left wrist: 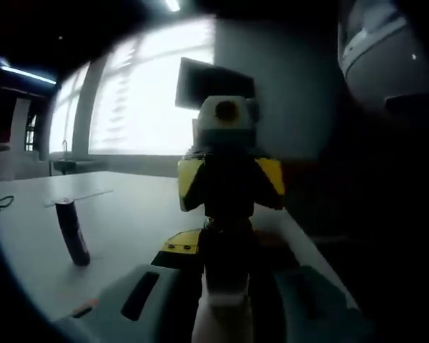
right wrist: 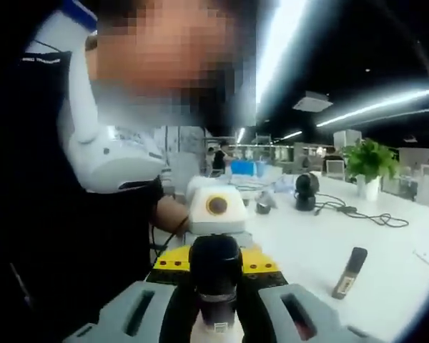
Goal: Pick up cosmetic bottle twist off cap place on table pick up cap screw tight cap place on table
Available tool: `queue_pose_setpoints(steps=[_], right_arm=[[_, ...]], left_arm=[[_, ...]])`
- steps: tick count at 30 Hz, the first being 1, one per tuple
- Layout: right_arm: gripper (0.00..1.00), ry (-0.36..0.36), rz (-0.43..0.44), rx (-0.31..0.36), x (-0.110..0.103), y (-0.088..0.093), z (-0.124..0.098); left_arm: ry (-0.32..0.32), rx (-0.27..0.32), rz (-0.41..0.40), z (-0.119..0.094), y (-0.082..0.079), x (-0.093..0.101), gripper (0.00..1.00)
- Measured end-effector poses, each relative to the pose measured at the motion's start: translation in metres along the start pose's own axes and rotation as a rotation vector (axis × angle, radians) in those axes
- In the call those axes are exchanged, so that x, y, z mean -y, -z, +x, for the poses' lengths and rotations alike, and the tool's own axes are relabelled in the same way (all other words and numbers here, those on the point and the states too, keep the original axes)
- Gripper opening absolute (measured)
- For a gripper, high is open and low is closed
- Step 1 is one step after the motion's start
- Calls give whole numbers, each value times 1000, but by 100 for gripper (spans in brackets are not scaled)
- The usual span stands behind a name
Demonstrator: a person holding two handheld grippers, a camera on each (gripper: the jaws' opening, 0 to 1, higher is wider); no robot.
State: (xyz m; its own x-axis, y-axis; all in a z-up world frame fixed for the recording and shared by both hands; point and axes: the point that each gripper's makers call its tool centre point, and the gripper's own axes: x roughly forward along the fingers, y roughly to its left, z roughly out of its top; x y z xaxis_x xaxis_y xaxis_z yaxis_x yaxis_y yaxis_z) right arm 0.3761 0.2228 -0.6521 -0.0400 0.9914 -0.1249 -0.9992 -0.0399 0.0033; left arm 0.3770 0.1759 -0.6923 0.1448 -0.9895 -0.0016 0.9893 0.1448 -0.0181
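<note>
I hold the cosmetic bottle between both grippers above the white table (left wrist: pixel 129 214). Its pale body (left wrist: pixel 224 318) sits between the grey jaws of my left gripper (left wrist: pixel 225 296), which is shut on it. The black cap (right wrist: pixel 214 268) points toward the other side, and my right gripper (right wrist: pixel 214 307) is shut around it. In the left gripper view the right gripper (left wrist: pixel 229 189), yellow and black, faces me head-on at the cap end. In the right gripper view the left gripper (right wrist: pixel 216 236) shows just behind the cap.
A dark slim tube (left wrist: pixel 73 232) stands upright on the table, also visible as the tube (right wrist: pixel 349 273). A person's torso (right wrist: pixel 93 214) is close on the left. A potted plant (right wrist: pixel 370 168), cables (right wrist: pixel 365 213) and a black round device (right wrist: pixel 305 191) lie farther back.
</note>
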Motion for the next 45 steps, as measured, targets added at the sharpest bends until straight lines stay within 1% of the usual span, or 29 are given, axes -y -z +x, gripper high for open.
queue_pose_setpoints(steps=[6,18,19,20,23,26,27,30,36,40,43,45], right_arm=[[16,-24,-5,1,-2,0,-3],[16,-16,-6,15,-1,-4,0],[16,-16,-8,9,10,1,-31],[16,-17,-8,8,14,3,-42],[16,-15,-12,2,15,3,-42],[16,-15,-2,27,13,-3,-41],[16,-15,1,36,13,-5,-43],[16,-6,-9,30,14,-7,-44],[16,9,-5,43,16,-13,-50],[16,43,14,62,20,-19,-53],[16,66,9,86,23,-25,-56],[16,80,0,90,24,-27,-58]], left_arm=[[6,1,0,0,0,2,14],[7,2,0,0,0,3,14],[7,3,-1,0,0,2,14],[7,2,0,0,0,2,14],[7,2,1,0,0,3,14],[7,2,1,0,0,3,14],[7,2,1,0,0,3,14],[7,2,2,0,0,3,14],[6,2,4,1,0,2,14],[2,2,4,1,0,1,14],[-10,5,6,1,0,0,14],[-20,8,10,2,0,-2,14]])
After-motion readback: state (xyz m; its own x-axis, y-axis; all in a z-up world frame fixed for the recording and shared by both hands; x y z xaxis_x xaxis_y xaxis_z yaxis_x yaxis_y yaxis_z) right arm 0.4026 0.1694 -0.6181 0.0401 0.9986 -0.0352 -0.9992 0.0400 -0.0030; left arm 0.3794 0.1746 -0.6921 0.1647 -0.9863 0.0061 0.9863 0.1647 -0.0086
